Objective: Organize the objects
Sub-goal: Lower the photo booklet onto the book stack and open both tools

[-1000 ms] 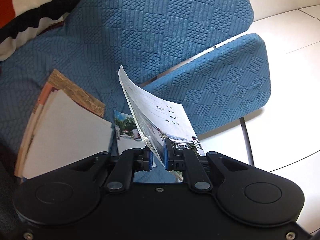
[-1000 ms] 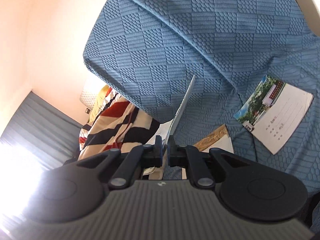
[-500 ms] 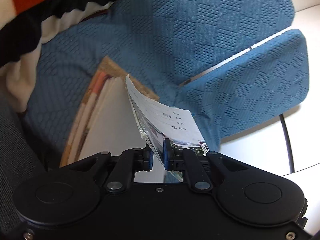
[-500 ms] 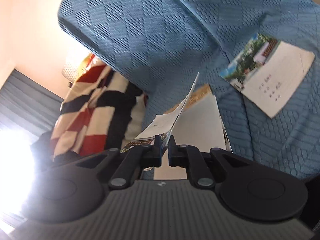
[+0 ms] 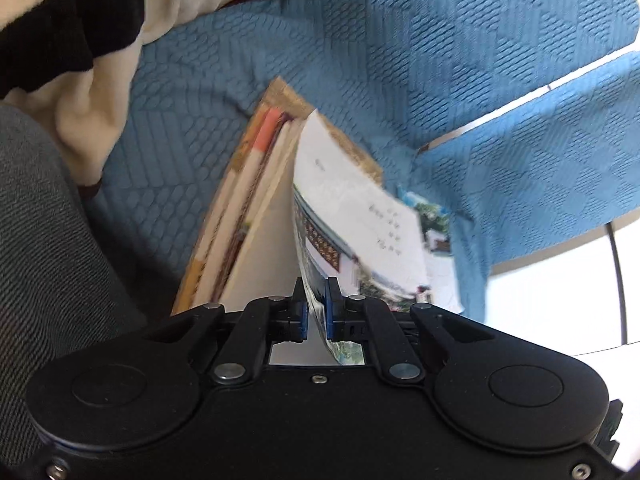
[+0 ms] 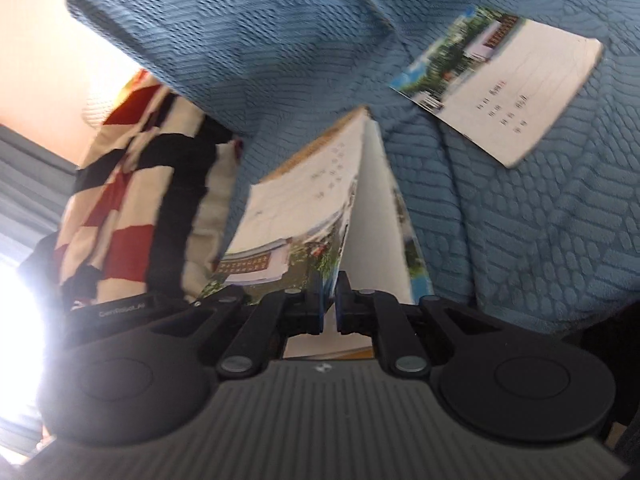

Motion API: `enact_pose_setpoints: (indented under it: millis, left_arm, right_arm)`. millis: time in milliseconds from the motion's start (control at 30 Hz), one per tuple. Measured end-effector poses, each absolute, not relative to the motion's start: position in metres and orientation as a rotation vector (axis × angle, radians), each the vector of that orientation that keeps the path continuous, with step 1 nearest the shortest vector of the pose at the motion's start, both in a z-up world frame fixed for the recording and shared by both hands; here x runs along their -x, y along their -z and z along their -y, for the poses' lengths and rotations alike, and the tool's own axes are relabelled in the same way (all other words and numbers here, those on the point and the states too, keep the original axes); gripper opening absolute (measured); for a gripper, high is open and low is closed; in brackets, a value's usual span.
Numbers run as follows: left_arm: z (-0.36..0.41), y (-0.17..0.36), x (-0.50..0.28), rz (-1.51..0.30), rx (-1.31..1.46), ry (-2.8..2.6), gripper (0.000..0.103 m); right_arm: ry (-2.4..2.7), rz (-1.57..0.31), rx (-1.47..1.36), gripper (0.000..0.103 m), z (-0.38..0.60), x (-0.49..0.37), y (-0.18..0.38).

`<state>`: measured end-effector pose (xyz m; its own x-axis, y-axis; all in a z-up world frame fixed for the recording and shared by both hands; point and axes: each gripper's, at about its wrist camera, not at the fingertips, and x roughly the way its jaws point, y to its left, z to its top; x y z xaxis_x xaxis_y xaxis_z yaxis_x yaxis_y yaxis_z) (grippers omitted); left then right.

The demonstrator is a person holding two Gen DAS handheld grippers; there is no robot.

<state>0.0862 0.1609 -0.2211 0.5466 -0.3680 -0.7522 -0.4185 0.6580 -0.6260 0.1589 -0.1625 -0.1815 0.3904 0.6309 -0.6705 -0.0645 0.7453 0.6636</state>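
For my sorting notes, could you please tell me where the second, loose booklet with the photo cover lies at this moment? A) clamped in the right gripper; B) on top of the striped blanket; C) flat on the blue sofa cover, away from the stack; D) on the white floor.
C: the loose booklet lies flat on the blue sofa cover, apart from the stack of books, while both grippers hold the other booklet.
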Motion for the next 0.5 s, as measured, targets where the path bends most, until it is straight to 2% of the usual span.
enact_pose_setpoints:
  millis: [433,500]
  left_arm:
    - [-0.16,0.234,-0.085,-1.089,0.867,-0.033,0.007]
    - [-0.161,0.233,-0.083,-1.09,0.873,-0.034,0.013]
  right_arm:
    - [-0.439,-1.162,-0.55,0.01,0.155,-0.159,0.192]
    - [-0.438,-1.162,-0.53,0.011,0.154,-0.159,0.19]
